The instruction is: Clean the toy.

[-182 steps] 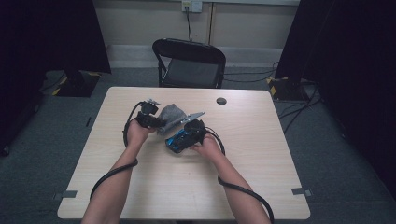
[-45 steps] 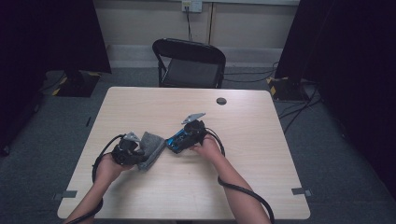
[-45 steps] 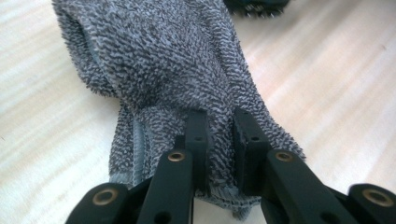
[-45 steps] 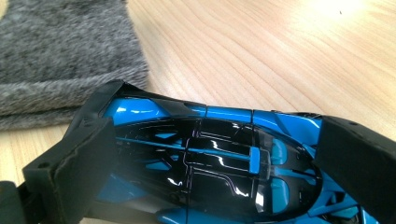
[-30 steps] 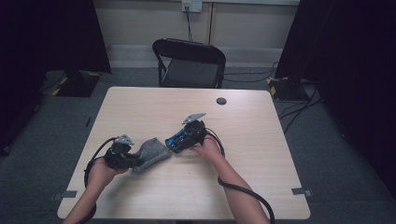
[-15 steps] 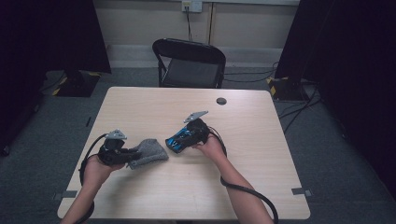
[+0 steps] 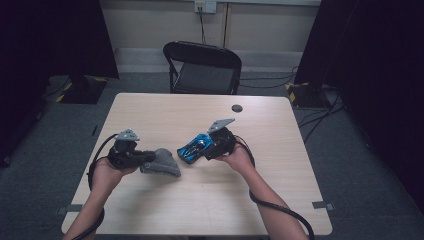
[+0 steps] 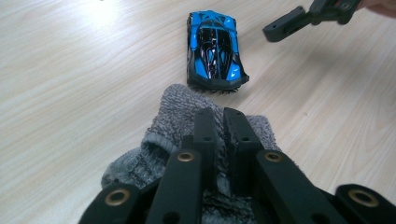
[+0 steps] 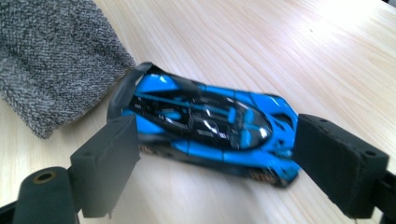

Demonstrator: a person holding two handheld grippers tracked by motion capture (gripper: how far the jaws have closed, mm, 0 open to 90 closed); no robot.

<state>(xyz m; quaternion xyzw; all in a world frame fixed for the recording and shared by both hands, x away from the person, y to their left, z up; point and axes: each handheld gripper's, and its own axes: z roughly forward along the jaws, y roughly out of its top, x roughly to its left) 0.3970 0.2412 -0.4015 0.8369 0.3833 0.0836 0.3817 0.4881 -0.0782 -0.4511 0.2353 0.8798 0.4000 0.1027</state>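
Note:
A blue and black toy car [image 7: 192, 146] [image 8: 214, 49] [image 9: 210, 123] sits on its wheels on the wooden table [image 7: 300, 190]. My right gripper [image 7: 204, 150] [image 9: 219, 140] is open, one pad on each side of the car's length; its jaws have just been closing, and neither pad presses on the car. One of its jaws [image 8: 289, 25] hangs a little off the car. Left of the car, my left gripper [image 7: 150, 159] [image 8: 218, 126] is shut on a grey knitted cloth [image 7: 162, 164] [image 8: 177, 121] [image 9: 51, 60], whose free end droops toward the car's rear.
A small black round disc [image 7: 237, 108] lies near the table's far edge. A black folding chair [image 7: 202, 65] stands behind the table. Cables trail from both grippers along the person's forearms.
The left gripper has drawn the grey cloth to the left, away from the car, and lifted it slightly. The right gripper has shifted a little to the right and up.

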